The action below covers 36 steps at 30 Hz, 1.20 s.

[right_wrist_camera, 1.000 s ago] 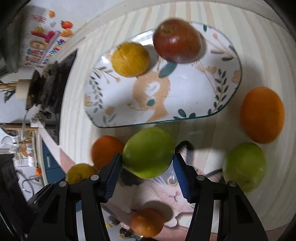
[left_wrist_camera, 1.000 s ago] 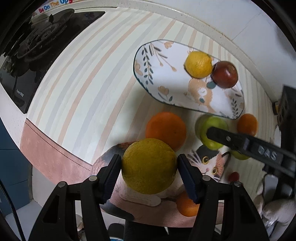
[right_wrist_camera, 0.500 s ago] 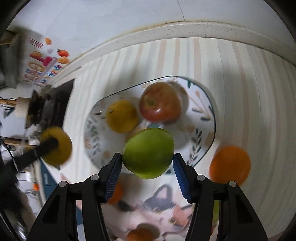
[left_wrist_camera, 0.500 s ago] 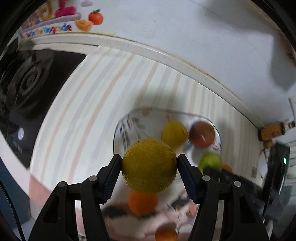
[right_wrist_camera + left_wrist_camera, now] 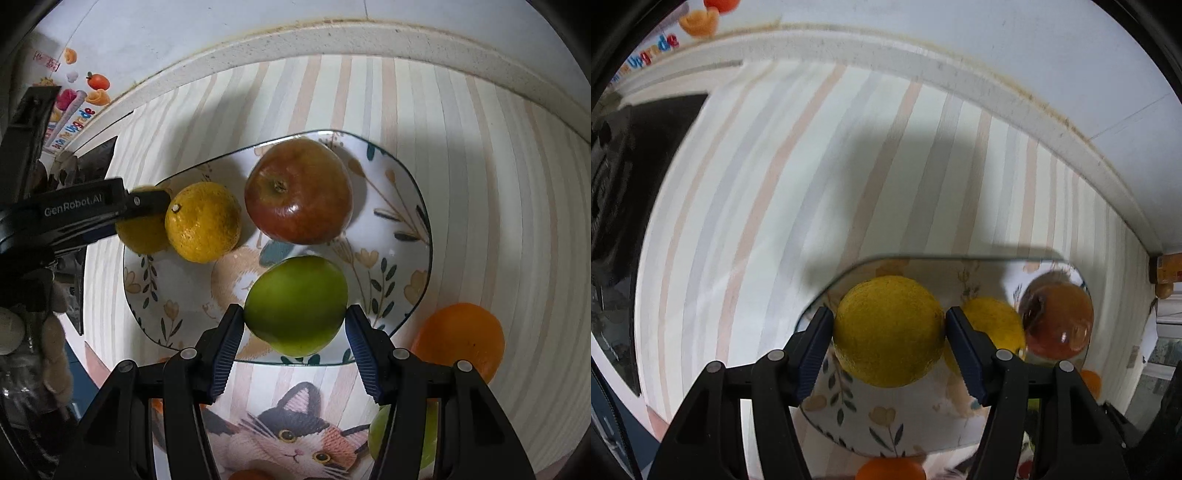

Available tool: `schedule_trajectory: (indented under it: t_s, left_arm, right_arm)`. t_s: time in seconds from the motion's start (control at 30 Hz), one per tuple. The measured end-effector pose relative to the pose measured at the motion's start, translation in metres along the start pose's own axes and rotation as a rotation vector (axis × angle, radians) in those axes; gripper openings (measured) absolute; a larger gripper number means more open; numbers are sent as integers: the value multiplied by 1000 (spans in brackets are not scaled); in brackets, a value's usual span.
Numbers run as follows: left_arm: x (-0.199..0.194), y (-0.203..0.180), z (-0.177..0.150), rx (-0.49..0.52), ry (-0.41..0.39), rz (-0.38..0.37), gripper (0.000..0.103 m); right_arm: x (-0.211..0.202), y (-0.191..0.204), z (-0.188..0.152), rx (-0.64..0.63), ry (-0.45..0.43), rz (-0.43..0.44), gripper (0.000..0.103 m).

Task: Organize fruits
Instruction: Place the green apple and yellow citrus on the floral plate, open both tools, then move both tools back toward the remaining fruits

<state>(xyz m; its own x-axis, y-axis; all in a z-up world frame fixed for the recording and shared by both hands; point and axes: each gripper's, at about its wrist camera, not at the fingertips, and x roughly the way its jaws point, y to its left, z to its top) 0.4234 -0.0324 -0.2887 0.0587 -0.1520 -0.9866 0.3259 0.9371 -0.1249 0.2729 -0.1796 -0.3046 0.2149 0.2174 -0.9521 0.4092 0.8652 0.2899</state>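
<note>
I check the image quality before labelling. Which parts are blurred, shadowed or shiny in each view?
Left wrist view: the oval floral plate and red apple are smeared by motion, the gripped yellow citrus fruit stays sharp, and a broad shadow crosses the striped cloth. Right wrist view: mostly sharp; the apple carries small highlights; fisheye bends the counter edge.

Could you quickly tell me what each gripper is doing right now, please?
Left gripper: closed on a yellow citrus fruit, over the plate.
Right gripper: closed on a green apple.

Black gripper [image 5: 295,345] arms, blue ribbed jaws, silver screws.
</note>
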Motion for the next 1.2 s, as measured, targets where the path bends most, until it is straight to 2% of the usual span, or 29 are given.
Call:
schedule_trajectory:
  t_s: [0.1, 0.23, 0.37, 0.4, 0.57, 0.67, 0.83, 1.2]
  left_arm:
    - [2, 0, 3, -9, 17, 4, 61]
    - [-5, 4, 6, -29, 10, -3, 62]
    - [-21, 4, 4, -29, -25, 7, 89]
    - [-25, 5, 2, -29, -32, 13, 90]
    - [-53, 11, -29, -37, -82, 43, 93]
    - [-66, 11, -54, -47, -111, 55, 93]
    - [-93, 2, -102, -38, -171, 98, 93]
    - [-158, -24, -175, -28, -301, 107, 93]
  right_arm:
    - [0, -2, -1, 22, 18, 12, 61]
    - [-9, -6, -2, 48, 17, 24, 80]
    - [-21, -3, 0, 38, 13, 9, 91]
    - [-24, -2, 0, 28, 15, 0, 93]
    - [-38, 6, -6, -46, -3, -97, 94]
    - [-48, 10, -14, -84, -13, -123, 94]
    - [-72, 13, -32, -134, -50, -137, 94]
    - [-147, 19, -85, -237, -166, -133, 94]
